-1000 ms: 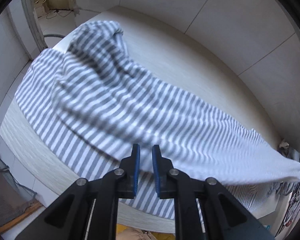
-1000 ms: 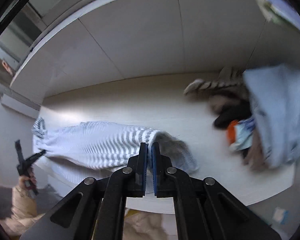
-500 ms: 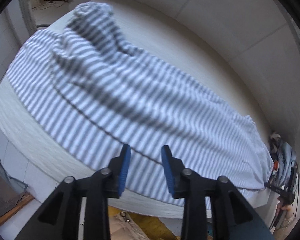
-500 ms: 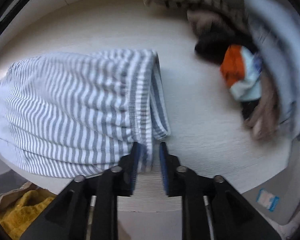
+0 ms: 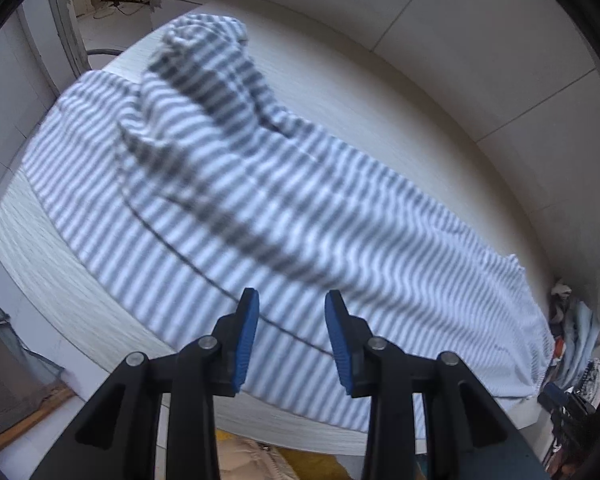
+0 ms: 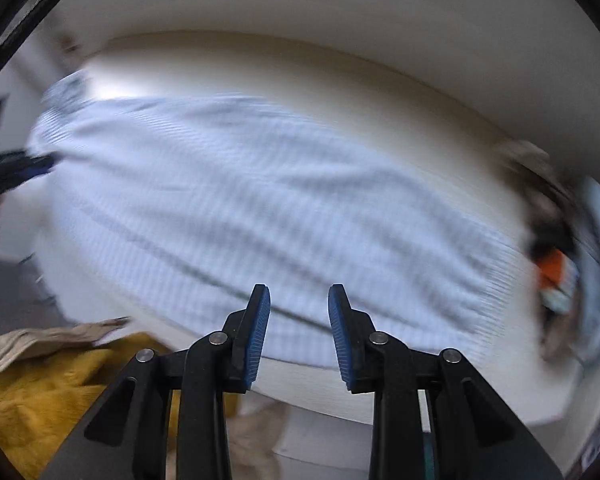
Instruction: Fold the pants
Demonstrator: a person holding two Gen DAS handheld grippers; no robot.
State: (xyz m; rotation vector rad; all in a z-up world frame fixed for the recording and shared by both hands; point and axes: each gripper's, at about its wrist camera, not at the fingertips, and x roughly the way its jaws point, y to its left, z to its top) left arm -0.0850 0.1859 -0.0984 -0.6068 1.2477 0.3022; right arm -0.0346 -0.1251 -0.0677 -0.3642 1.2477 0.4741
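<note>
The grey-and-white striped pants lie stretched along the pale table, with a bunched fold at the far left end. My left gripper hovers open above their near edge, nothing between its blue pads. The right wrist view is motion-blurred. It shows the pants spread across the table, with my right gripper open over their near edge and holding nothing. The left gripper shows at that view's left edge, and the right gripper shows at the lower right of the left wrist view.
A pile of other clothes sits at the table's right end, also in the left wrist view as a pile. Yellow and beige cloth lies below the table's front edge. White panel walls back the table.
Both grippers went from shut to open and let go of the pants, which now lie slack on the table. The right gripper swung left from the waistband end toward the middle.
</note>
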